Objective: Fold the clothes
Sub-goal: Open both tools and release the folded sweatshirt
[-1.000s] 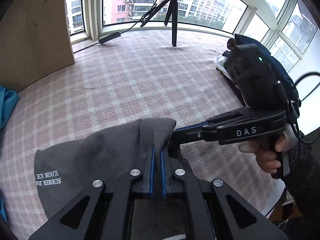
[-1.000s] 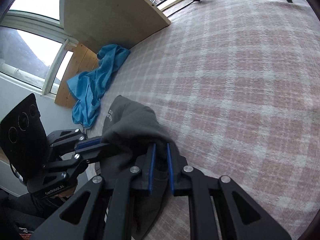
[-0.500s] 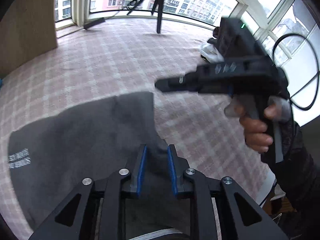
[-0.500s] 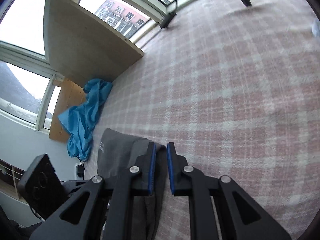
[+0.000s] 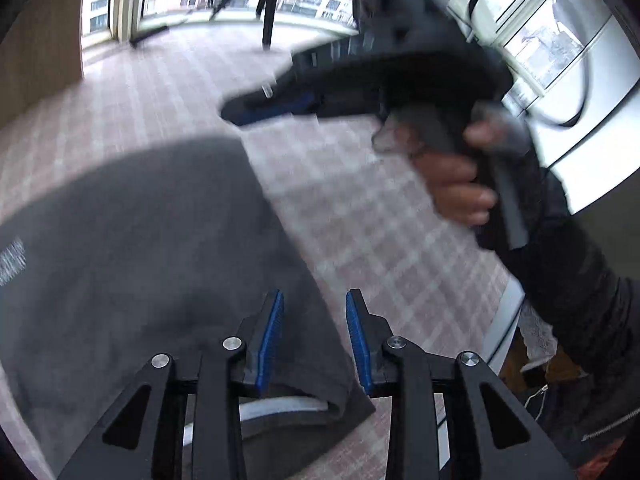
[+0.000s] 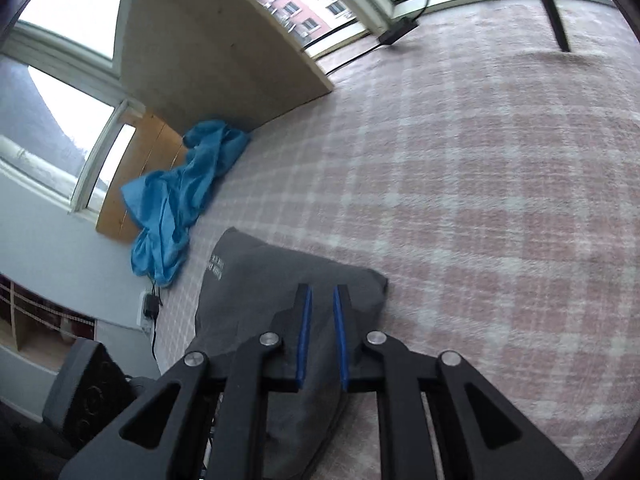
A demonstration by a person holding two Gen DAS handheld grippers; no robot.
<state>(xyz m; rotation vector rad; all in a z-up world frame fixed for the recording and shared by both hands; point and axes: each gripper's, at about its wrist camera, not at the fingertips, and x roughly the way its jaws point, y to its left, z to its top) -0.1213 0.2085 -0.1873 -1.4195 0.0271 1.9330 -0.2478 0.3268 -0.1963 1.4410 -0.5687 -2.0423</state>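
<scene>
The dark grey folded cloth with small white letters is laid flat on the pink and white checked blanket. A second ago it was pinched by both claws and held up off the blanket. Now it has been put down and let go.

The left claw is being opened. Its blue pads are apart, with the right edge of the grey cloth seen between them, but the cloth is not squeezed. Nothing is held by this claw any more.

The right claw is seen over the near corner of the cloth in its own view. A narrow gap is kept between its blue pads, and nothing is caught in the gap. In the left view the right claw is seen blurred and lifted above the blanket, held in a hand with a dark sleeve. It has been pulled away from the corner it gripped a second ago.

This fold is judged to be done, since the cloth now rests in a neat, flat shape. A crumpled bright blue cloth is left by the wooden board at the far side. It could well be picked up next.
</scene>
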